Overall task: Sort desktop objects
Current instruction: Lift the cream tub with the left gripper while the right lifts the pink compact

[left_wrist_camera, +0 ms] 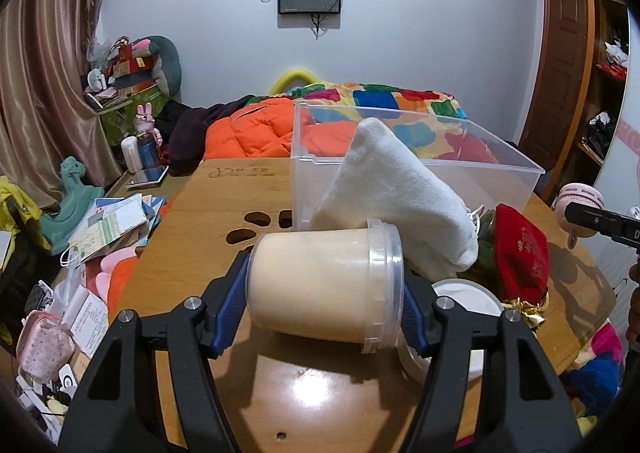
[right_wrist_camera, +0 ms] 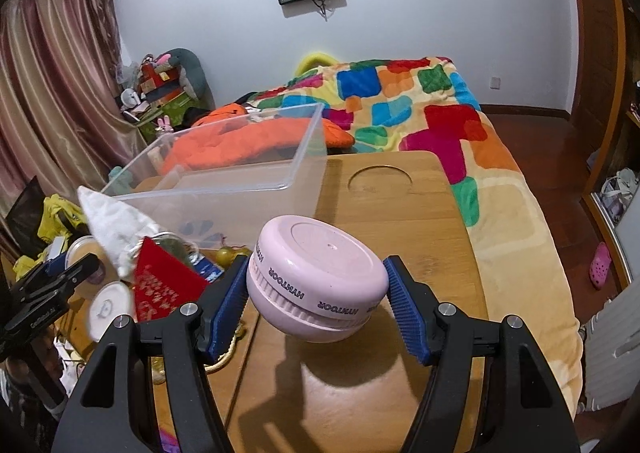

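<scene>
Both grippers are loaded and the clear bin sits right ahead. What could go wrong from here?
1. The left gripper clamps the cream jar sideways, end to end; the smooth lid could slip off the pad.
2. The right gripper holds the pink round device tilted, by its curved rim, so it may pivot out.
3. The white cloth pouch leans on the clear bin wall; a passing jar could knock it over.

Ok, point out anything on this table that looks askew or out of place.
The cream-filled tub is held sideways in the left gripper, lid facing right. The white cloth pouch leans against the clear bin rather than inside it. The pink round case is tilted in the right gripper.
</scene>
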The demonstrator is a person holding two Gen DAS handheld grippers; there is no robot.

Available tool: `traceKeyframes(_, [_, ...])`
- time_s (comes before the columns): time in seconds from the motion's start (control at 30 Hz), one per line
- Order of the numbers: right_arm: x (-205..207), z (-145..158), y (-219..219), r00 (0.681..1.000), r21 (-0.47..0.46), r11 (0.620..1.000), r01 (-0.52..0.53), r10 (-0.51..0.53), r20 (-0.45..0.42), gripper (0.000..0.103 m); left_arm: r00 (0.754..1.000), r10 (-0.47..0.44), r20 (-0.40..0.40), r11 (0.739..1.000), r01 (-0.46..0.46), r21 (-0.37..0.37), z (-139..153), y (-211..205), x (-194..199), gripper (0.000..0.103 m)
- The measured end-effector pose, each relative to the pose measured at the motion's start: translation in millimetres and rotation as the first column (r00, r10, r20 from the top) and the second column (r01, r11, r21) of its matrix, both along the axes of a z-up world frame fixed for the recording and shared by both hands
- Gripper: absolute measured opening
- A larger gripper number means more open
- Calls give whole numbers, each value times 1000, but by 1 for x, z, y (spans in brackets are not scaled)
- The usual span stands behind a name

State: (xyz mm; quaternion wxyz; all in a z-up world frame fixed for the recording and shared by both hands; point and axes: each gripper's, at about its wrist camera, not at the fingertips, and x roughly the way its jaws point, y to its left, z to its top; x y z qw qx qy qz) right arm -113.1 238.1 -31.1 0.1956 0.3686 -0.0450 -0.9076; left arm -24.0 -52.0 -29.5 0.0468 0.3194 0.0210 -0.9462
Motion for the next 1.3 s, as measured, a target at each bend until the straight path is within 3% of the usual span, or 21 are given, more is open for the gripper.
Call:
traceKeyframes(0.27, [12,8,-10,999,-50,998,-40,39,-23,63,999,-14,-43,1000,13,-16,17,5,13,65])
traceKeyframes(0.77, [32,33,-27,990,-24,995,-99,96,-98,63,996,-50,-78,998,48,-29,47,9,16,65])
traceKeyframes(1.07, [33,50,-36,984,-18,990,-136,133,-122,63,990,-72,-119,990,56,-129,77,6,7,65])
traceKeyframes(1.3, [21,65,-43,978,6,989,-148,147,-145,63,987,-100,-128,986,81,-145,95,-3,-7,65])
